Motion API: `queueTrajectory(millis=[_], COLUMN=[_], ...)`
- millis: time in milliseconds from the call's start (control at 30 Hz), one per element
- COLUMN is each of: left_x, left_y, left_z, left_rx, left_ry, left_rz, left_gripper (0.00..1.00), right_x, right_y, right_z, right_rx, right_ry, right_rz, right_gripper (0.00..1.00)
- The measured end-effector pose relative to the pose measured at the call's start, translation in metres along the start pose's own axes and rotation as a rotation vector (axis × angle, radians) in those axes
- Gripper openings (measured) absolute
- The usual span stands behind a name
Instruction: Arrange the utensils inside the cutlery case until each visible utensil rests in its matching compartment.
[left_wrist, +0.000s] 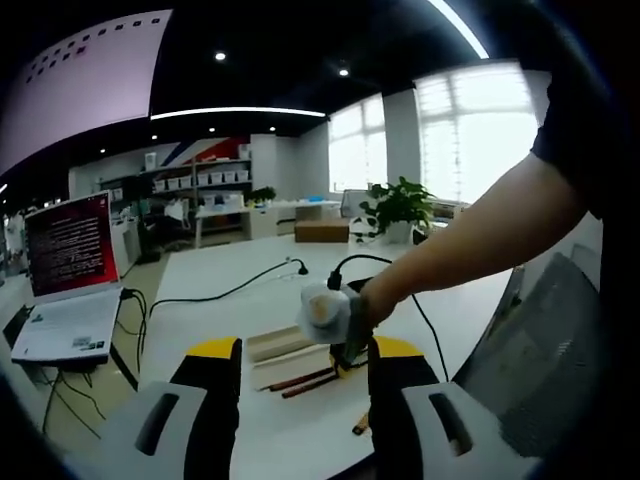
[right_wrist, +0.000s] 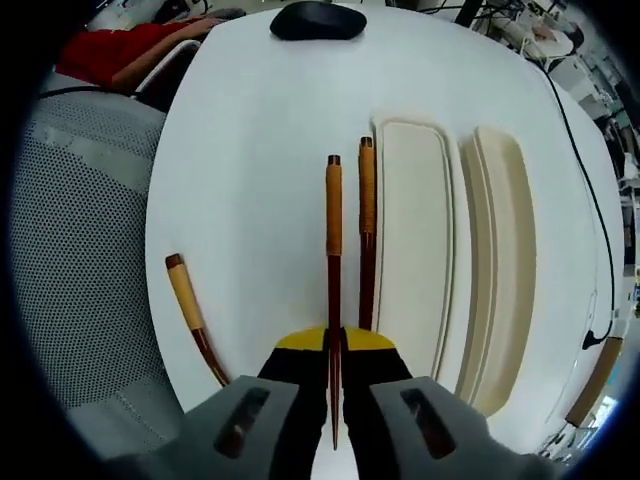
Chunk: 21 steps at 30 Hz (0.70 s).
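In the right gripper view my right gripper (right_wrist: 335, 342) is shut on a dark red stick with an orange handle (right_wrist: 333, 230), which points away along the white table. A second matching stick (right_wrist: 367, 220) lies just right of it, beside the cream cutlery case (right_wrist: 415, 250). A third orange-handled utensil (right_wrist: 188, 305) lies apart on the left. The left gripper view shows my left gripper (left_wrist: 305, 365) open and empty, back from the case (left_wrist: 280, 345). The right gripper (left_wrist: 348, 358), held by a person's arm, is low over the sticks (left_wrist: 300, 382).
A second cream tray or lid (right_wrist: 505, 250) lies right of the case. A black object (right_wrist: 318, 20) sits at the table's far end. A grey mesh chair (right_wrist: 80, 250) stands by the table's left edge. A laptop (left_wrist: 70, 290) and cables (left_wrist: 230, 290) lie on the far side.
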<state>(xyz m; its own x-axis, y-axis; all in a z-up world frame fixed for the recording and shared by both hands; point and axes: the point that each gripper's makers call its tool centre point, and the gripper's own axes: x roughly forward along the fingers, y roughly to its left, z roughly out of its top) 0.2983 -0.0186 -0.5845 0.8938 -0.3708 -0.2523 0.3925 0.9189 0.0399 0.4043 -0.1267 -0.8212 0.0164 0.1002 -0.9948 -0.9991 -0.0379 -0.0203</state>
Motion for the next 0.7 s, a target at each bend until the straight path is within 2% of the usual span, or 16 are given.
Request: queueTrajectory(millis=[100,233,300,500,533,600,633,700], left_x=[0.0,0.002,0.001,-0.001,0.0,0.0,0.001,0.001], left_y=[-0.001,-0.009,-0.007,-0.003,-0.005,0.0,-0.001,-0.001], left_z=[-0.002,-0.003,0.001,0.007,0.011,0.005,0.002,0.005], left_rx=[-0.001,0.022,-0.003,-0.002,0.04,0.039,-0.01,0.006], left_ry=[0.013,0.024,-0.001,-0.036,-0.052,-0.015,-0.001,-0.014], left_rz=[0.0,-0.026,-0.017,0.01,0.0,0.029,0.029,0.023], left_gripper=[0.52,0.52,0.52,0.52,0.51,0.5,0.5,0.5], right_x=[0.0,0.0,0.0,0.0,0.0,0.0,0.0,0.0], right_y=[-0.001,-0.001,0.0,-0.001,-0.001,-0.002,-0.002,-0.002], right_z=[0.0,0.0,0.0,-0.001,0.0,0.0,-0.001,-0.001], right_rx=[0.032,0.029,0.029,0.018,0.014,0.022,0.031,0.048], right_ry=[-0.041,-0.034,-0.026,-0.014,-0.012,-0.016,-0.016,-0.013], right_rz=[-0.001,-0.004,-0.01,-0.005,-0.002,0.005,0.011,0.017], right_gripper=[0.0,0.0,0.0,0.0,0.0,0.0,0.0,0.0])
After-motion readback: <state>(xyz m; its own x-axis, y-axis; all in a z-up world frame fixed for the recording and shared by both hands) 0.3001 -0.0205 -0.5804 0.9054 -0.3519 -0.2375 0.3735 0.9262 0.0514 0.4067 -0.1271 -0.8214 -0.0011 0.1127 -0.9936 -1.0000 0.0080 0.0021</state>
